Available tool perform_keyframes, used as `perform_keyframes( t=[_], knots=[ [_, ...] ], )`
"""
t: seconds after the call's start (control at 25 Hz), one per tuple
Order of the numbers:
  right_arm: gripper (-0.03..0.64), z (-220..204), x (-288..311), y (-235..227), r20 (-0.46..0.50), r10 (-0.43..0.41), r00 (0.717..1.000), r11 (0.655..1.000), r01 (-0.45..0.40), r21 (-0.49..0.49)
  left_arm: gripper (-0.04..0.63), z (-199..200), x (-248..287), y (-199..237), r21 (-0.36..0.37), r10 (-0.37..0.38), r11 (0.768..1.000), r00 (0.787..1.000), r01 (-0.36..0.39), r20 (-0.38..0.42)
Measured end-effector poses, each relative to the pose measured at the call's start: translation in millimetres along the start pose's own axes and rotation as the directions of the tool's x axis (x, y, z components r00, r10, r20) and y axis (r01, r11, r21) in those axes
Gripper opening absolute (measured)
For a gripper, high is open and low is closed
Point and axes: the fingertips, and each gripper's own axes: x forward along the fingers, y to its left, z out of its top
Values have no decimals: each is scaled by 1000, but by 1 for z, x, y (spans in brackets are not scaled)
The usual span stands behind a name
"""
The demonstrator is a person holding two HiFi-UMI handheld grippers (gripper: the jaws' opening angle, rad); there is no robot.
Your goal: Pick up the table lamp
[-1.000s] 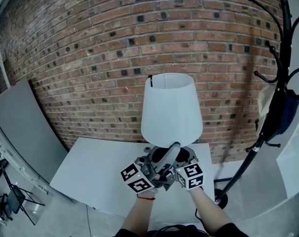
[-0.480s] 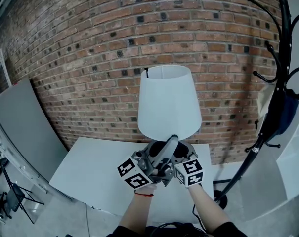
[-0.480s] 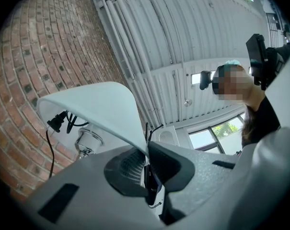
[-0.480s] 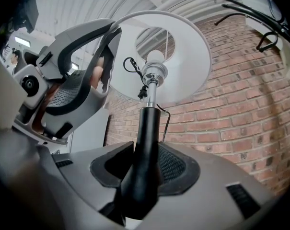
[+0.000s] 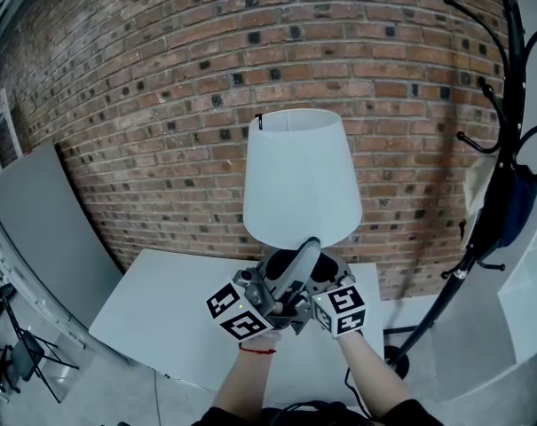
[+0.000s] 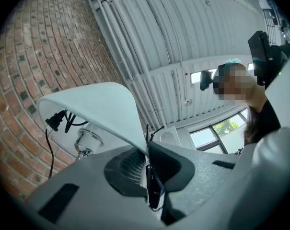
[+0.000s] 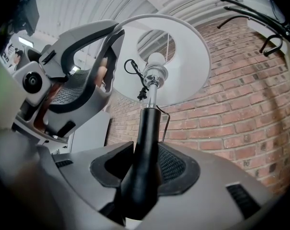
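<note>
The table lamp has a white cone shade (image 5: 299,176) and a black stem (image 7: 147,133) under a bulb socket (image 7: 154,73). In the head view it hangs upright above the white table (image 5: 170,304). My left gripper (image 5: 309,247) reaches up from below, shut on the shade's lower rim (image 6: 135,140), which is pinched between its pads. My right gripper (image 7: 145,164) is shut on the black stem, and in the head view it sits just under the shade (image 5: 326,275). The left gripper (image 7: 82,75) also shows in the right gripper view. The lamp's base is hidden.
A brick wall (image 5: 161,105) stands close behind the table. At the right is a black coat stand (image 5: 503,149) with a dark bag hanging on it. A grey board (image 5: 37,229) leans at the left. A black cord (image 6: 49,143) hangs inside the shade.
The lamp has risen, its shade now higher against the brick wall. Both grippers went up with it, keeping their grips.
</note>
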Motion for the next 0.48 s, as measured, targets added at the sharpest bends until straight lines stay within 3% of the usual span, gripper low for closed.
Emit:
perform_keyframes(
  t=[0.48],
  knots=[
    [158,26,4,-3,35,-4,999,1000,5,-22,27,17,13,-5,22,-22,1000,1000,21,11]
  ],
)
